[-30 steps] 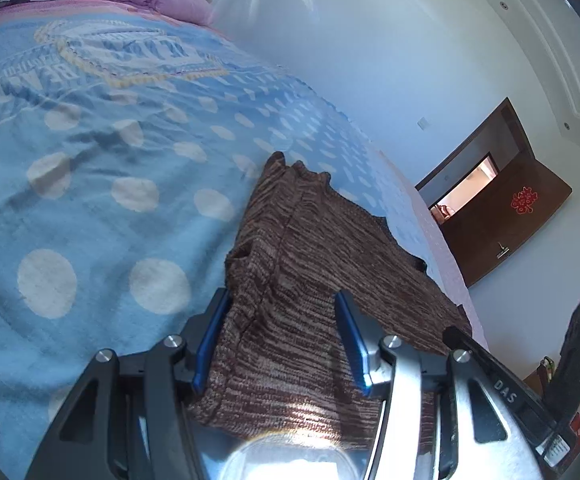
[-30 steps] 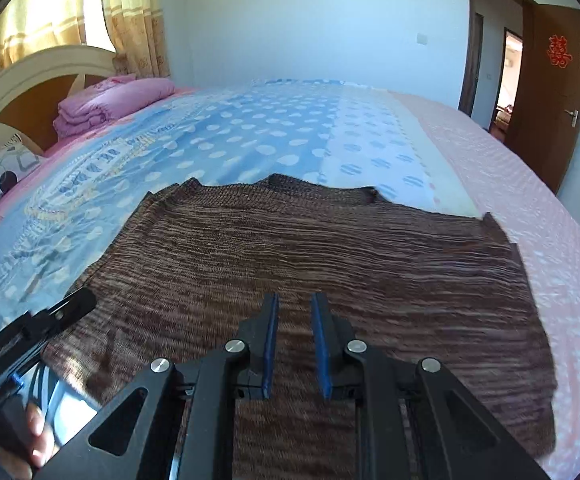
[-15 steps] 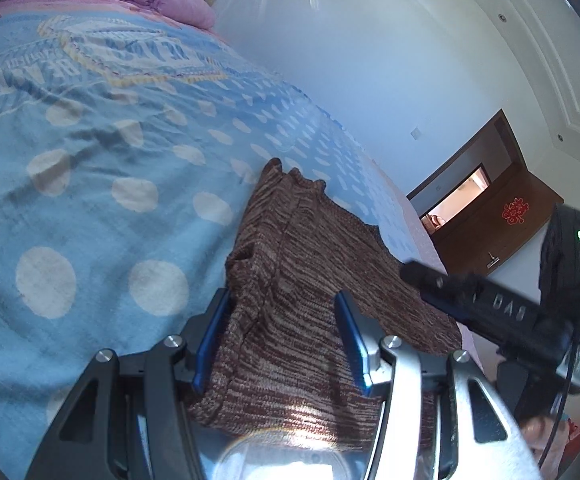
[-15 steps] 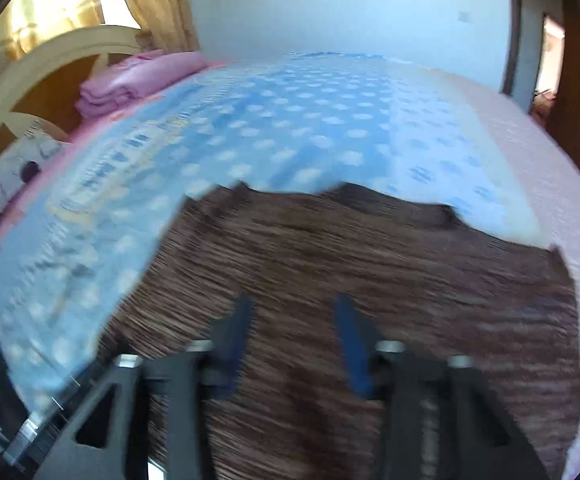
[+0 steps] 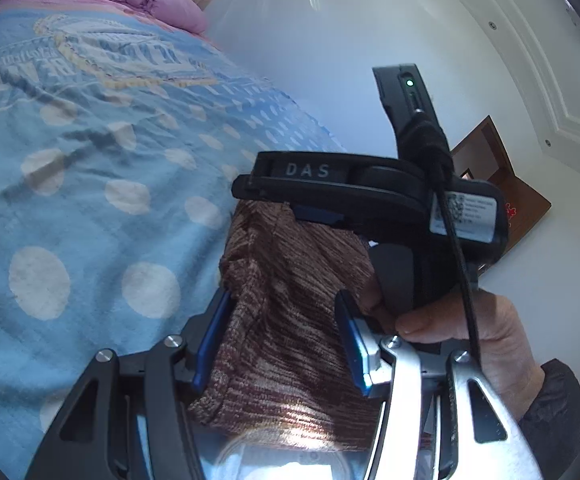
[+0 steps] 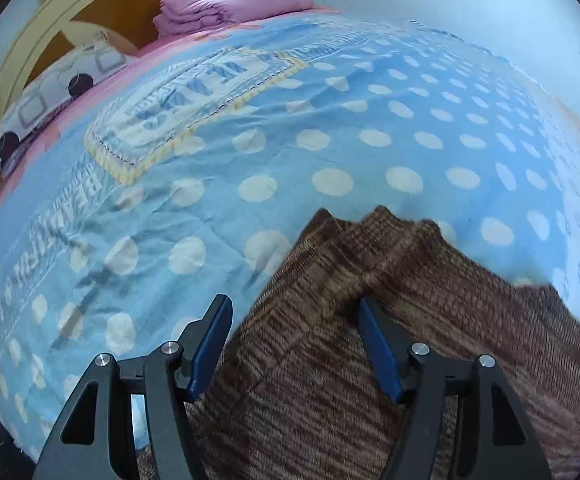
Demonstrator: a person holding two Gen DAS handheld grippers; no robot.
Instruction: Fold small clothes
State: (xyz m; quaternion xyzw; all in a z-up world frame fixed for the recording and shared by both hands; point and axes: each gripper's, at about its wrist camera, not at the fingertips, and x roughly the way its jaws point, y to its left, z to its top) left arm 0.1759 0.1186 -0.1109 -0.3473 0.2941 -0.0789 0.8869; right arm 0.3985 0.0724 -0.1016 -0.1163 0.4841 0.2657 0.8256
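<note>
Left gripper (image 5: 284,340), lower centre of the left wrist view: fingers straddle a bunched edge of the brown knit garment (image 5: 290,320); pads look to be bearing on the fabric, so I read it as gripped. Garment runs up-frame from there, long axis toward the right gripper (image 5: 313,212), which crosses the centre with a hand (image 5: 465,328) behind. Right wrist view: fingers parted, nothing clamped, garment corner (image 6: 373,240) dead ahead up-frame. Dotted blue bedspread (image 6: 329,140) around; pink folded bedding (image 6: 230,8) far off. Nothing obstructs.
</note>
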